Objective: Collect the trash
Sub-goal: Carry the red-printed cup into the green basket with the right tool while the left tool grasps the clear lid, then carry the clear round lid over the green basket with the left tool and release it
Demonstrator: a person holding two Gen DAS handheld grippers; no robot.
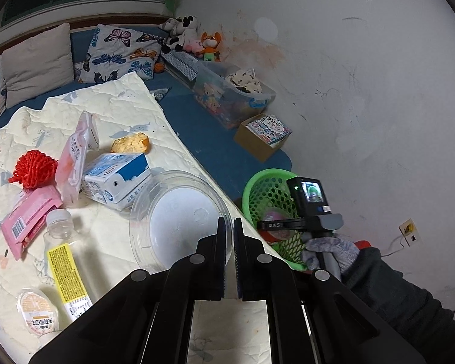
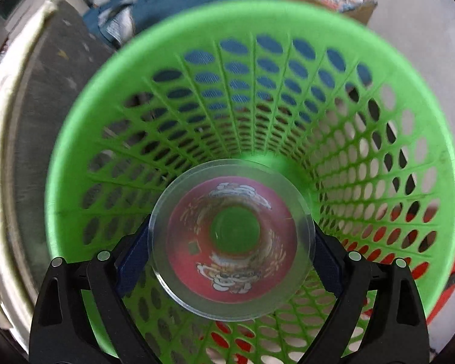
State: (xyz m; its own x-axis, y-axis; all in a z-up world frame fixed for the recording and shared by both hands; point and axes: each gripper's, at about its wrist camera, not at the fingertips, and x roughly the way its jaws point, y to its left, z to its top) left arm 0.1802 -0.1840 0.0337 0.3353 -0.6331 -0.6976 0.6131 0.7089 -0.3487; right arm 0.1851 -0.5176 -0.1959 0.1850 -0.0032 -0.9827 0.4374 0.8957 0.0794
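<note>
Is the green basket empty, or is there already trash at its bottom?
It looks empty: in the right wrist view the green basket shows bare mesh walls. The cup held by the right tongs hides part of the bottom.

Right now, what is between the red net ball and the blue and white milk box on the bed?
A pink and white packet stands between the red net ball and the milk box, leaning against the box. The left wrist view shows it.

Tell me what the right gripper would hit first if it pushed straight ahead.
Likely the bottom of the green basket. The right gripper points down into it, holding a clear pink-printed cup that would probably touch first.
</note>
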